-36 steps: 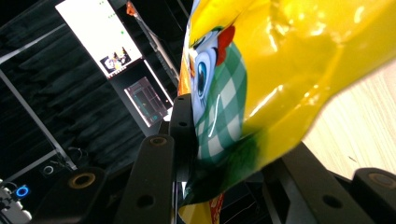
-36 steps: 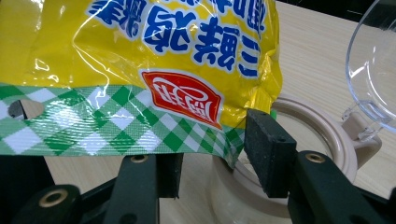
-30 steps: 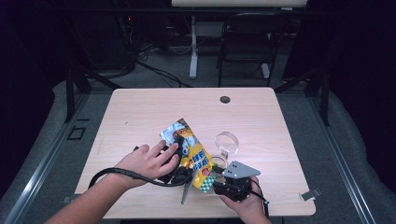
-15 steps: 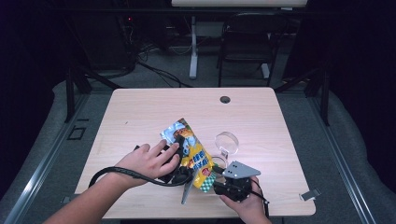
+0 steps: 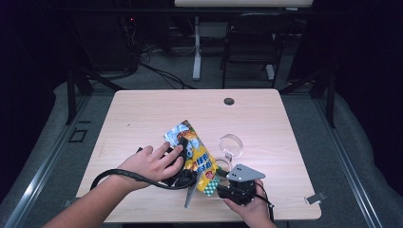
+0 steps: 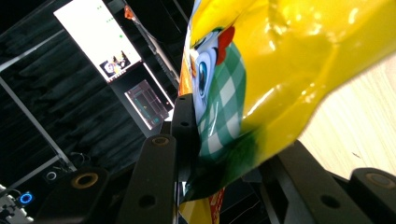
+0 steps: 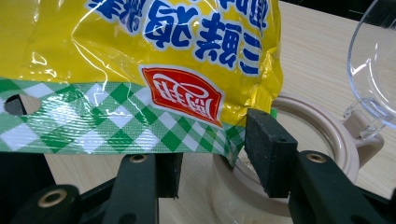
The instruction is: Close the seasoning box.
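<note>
1. Holding the snack bag (image 5: 192,152) at both ends, the two grippers keep it lifted at a slant above the near half of the table (image 5: 142,114); the jar (image 7: 299,140) stands on the table just beyond the bag's near end.
2. Key relation: the bag's long axis runs from far-left to near-right in the high view. Its checked bottom seam (image 7: 116,126) lies at the right gripper (image 5: 223,187), its upper body at the left gripper (image 5: 183,147). The jar's open mouth sits directly behind and below that seam corner in the right gripper view.
3. Left gripper: jaws part-closed across the bag's body. In the left gripper view the yellow foil (image 6: 280,70) fills the gap between the jaws and bulges over them; judged a firm hold.
4. Right gripper: jaws set at a middling width on the seam. One pad (image 7: 268,149) meets the seam's corner and the other pad sits behind the checked strip; judged a grip, though contact on the hidden side cannot be confirmed.
5. Nearness: the right gripper is nearer the jar; the clear lid (image 5: 230,145) stands hinged open on the jar's far side.
6. Pose: left hand (image 5: 152,164) lies flat over its gripper, forearm entering from the bottom left. Right hand (image 5: 252,206) holds its gripper low at the near edge, pointing left toward the bag.
</note>
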`<state>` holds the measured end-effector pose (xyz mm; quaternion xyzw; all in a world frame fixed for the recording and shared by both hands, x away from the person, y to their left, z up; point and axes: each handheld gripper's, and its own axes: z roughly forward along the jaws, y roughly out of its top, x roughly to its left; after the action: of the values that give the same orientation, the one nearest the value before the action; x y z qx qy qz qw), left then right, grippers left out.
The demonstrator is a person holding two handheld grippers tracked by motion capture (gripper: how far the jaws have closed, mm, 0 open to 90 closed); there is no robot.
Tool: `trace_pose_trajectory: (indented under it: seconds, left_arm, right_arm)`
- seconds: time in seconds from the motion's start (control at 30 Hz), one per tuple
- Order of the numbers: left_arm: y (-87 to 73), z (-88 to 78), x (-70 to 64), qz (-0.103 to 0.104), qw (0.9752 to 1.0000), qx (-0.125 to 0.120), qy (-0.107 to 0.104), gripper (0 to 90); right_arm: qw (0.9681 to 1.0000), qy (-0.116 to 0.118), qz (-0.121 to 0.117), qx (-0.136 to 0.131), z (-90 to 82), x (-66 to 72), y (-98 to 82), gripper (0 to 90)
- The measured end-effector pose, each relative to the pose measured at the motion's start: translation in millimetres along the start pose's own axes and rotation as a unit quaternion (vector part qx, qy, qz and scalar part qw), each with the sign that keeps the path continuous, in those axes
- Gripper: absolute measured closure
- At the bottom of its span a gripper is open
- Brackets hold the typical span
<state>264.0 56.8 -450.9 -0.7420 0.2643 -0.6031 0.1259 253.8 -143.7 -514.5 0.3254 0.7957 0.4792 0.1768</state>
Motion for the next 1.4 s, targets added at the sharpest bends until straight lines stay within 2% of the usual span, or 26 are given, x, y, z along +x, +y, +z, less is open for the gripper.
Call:
trace_pose_trajectory:
  seconds: [0.17, 0.6, 0.63, 1.4]
  left_arm:
    - [0.3, 0.0, 0.6, 0.004, 1.0000, -0.002, 0.008, 73.3]
    - [0.0, -0.6, 0.2, 0.003, 1.0000, -0.003, 0.007, 73.7]
    - [0.2, -1.5, 1.0, 0.005, 1.0000, 0.000, 0.001, 73.7]
    - [-1.2, -1.7, 2.8, 0.014, 0.9999, -0.001, 0.008, 75.1]
  right_arm:
    - [1.0000, 0.000, 0.001, 0.000, -0.2, -0.1, 0.0, 57.4]
    - [1.0000, -0.002, 0.002, 0.000, 0.2, 0.8, 0.1, 57.6]
    - [1.0000, -0.002, 0.002, 0.000, 0.2, 0.9, 0.1, 57.6]
    - [1.0000, -0.003, 0.002, -0.002, 2.0, 2.2, 0.6, 57.7]
